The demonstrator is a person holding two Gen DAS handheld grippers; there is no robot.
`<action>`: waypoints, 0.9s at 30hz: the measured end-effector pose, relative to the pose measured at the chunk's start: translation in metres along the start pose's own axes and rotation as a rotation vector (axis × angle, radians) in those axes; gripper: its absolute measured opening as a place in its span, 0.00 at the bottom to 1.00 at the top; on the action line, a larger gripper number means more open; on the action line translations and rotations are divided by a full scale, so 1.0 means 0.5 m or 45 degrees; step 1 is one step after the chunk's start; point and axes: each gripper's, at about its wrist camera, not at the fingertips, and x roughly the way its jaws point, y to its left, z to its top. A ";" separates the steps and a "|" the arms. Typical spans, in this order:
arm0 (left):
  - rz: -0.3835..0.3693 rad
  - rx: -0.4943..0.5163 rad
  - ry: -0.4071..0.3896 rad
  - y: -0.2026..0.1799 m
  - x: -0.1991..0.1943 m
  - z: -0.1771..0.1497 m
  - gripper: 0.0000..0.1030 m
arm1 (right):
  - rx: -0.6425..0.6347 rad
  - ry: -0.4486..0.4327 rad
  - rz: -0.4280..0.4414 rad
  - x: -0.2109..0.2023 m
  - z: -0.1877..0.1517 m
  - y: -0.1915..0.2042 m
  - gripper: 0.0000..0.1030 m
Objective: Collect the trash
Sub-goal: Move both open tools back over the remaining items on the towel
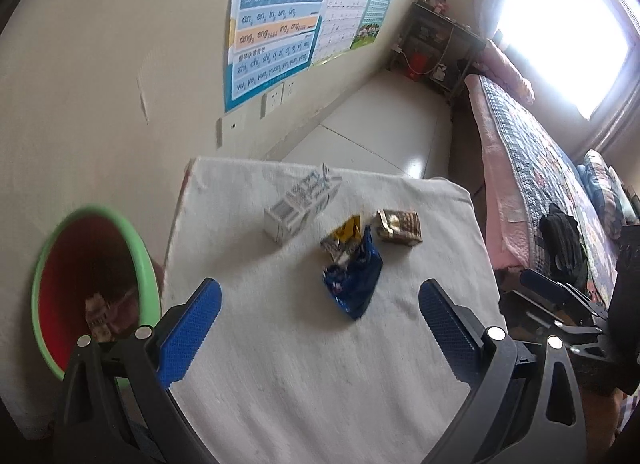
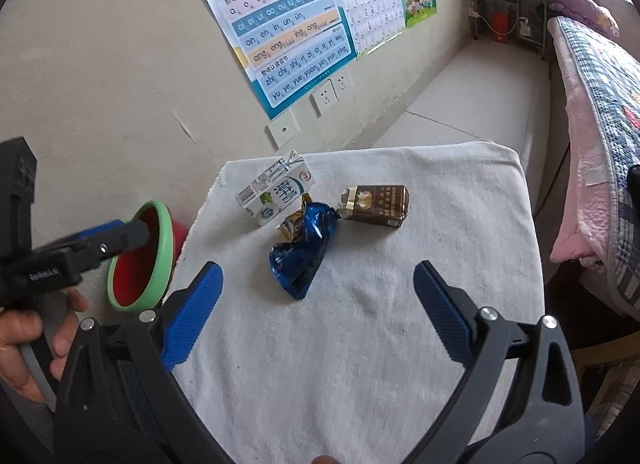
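Trash sits bunched toward the far half of the cloth-covered table (image 2: 400,344): a white milk carton (image 2: 276,194) nearest the far left corner, a brown cigarette pack (image 2: 378,204) to its right, and a crumpled blue wrapper (image 2: 306,250) with a yellow wrapper (image 2: 294,224) tucked against it, just in front. I have my right gripper (image 2: 318,312) hovering over the near half, fingers spread wide and empty, lined up on the blue wrapper, which I judge the easiest first grab. My left gripper (image 1: 320,328) is likewise spread and empty, and points toward the same heap. Off the table's left edge stands the bin (image 2: 160,248), red inside with a green rim, close enough for short drops; some scraps already lie in it.
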 end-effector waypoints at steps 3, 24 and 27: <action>0.029 0.033 0.020 0.002 0.018 0.030 0.92 | 0.005 0.012 -0.023 0.018 0.023 -0.001 0.92; 0.212 0.172 0.291 0.050 0.300 0.084 0.91 | -0.128 0.312 -0.188 0.263 0.080 -0.061 0.92; 0.207 0.166 0.291 0.053 0.323 0.089 0.91 | -0.146 0.340 -0.193 0.292 0.080 -0.068 0.92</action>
